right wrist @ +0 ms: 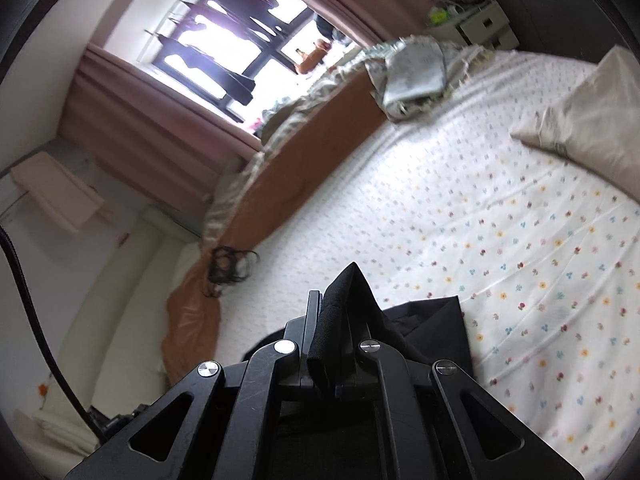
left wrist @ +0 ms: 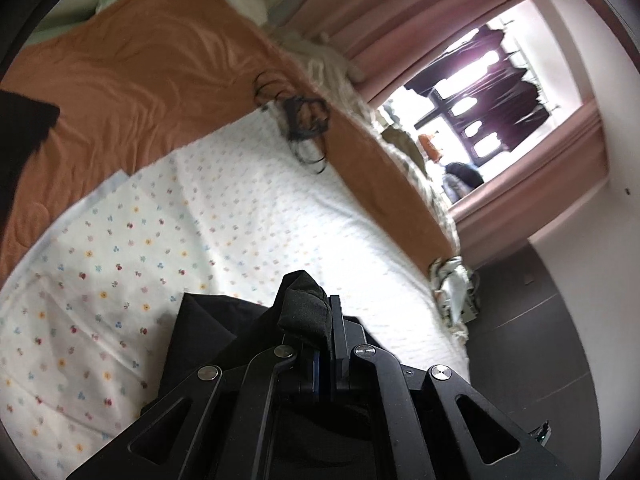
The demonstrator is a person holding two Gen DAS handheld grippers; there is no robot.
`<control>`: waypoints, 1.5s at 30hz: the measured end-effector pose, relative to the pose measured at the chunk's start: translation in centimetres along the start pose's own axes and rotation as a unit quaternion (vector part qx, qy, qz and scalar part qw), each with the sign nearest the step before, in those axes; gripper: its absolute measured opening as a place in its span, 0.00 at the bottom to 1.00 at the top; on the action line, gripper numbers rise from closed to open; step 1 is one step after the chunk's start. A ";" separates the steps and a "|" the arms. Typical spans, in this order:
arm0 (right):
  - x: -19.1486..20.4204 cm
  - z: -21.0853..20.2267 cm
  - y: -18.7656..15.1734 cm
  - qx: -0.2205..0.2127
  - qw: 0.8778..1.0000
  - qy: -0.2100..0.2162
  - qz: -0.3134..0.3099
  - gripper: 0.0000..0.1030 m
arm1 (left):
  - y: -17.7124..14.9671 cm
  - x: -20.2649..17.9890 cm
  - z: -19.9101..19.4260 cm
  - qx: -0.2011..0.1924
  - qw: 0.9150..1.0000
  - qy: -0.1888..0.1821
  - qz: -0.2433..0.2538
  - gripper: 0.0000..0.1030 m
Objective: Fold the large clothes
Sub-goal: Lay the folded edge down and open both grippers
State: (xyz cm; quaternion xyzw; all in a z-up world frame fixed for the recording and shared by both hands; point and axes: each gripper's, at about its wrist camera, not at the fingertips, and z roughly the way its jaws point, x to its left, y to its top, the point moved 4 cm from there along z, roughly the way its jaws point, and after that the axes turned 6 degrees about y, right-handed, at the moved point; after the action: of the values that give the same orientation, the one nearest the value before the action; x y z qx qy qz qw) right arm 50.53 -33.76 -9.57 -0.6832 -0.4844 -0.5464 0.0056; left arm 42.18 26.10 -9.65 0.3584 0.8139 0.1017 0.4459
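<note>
Both tongs pinch bunched folds of a black garment [left wrist: 208, 332]: left gripper [left wrist: 320, 320], right gripper [right wrist: 332, 320]. Below each, the linkage hides the cloth over the flowered bedsheet [right wrist: 500, 220].

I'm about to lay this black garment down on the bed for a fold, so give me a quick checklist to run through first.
1. Left gripper jaws shut on the black garment: ok.
2. Right gripper jaws shut on it too: ok.
3. Flowered sheet ahead free for laying down: ok.
4. Black tangled cord at the orange blanket's edge, away from the garment: ok.
5. Garment hanging flat, untwisted: cannot tell.
</note>
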 end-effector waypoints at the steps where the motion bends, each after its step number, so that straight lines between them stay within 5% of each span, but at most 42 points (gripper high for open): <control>1: -0.7 1.1 -0.1 0.007 1.000 -0.008 0.003 0.05 | 0.0 0.5 1.0 0.005 1.000 0.006 -0.004 0.02; 8: -3.1 6.6 -0.1 0.030 0.998 -0.048 0.012 0.06 | 0.6 2.4 5.6 0.035 0.998 0.044 -0.019 0.03; 9: -3.5 7.4 -0.2 0.037 0.997 -0.067 0.011 0.12 | 0.6 2.7 6.2 0.043 0.998 0.049 -0.024 0.08; 10: -3.7 7.9 -0.4 0.044 0.996 -0.077 0.012 0.32 | 0.6 2.9 6.6 0.048 0.997 0.047 -0.030 0.12; 12: -4.1 8.2 -0.6 0.045 0.995 -0.088 0.014 0.62 | 0.5 3.3 7.1 0.052 0.997 0.040 -0.041 0.45; 13: -4.2 7.9 -0.8 0.037 0.995 -0.093 0.009 0.64 | 0.4 3.6 6.8 0.044 0.997 0.039 -0.047 0.52; 15: -4.1 7.6 -1.1 0.037 0.995 -0.096 -0.006 0.64 | 0.3 3.8 6.1 0.030 0.998 0.043 -0.045 0.62; 26: -3.7 2.5 -4.4 0.042 0.989 -0.142 -0.031 0.64 | -2.8 4.2 1.3 0.031 0.998 0.050 -0.012 0.62; 45: 3.8 -4.0 -18.4 0.084 0.976 -0.152 -0.134 0.66 | -11.3 8.6 -8.7 0.042 0.999 0.032 0.003 0.62</control>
State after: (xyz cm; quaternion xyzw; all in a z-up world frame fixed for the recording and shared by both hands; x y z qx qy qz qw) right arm 35.00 -23.65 -14.69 -0.6840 -0.6112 -0.3892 -0.0841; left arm 26.74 25.12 -15.70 0.3758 0.8300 0.0802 0.4043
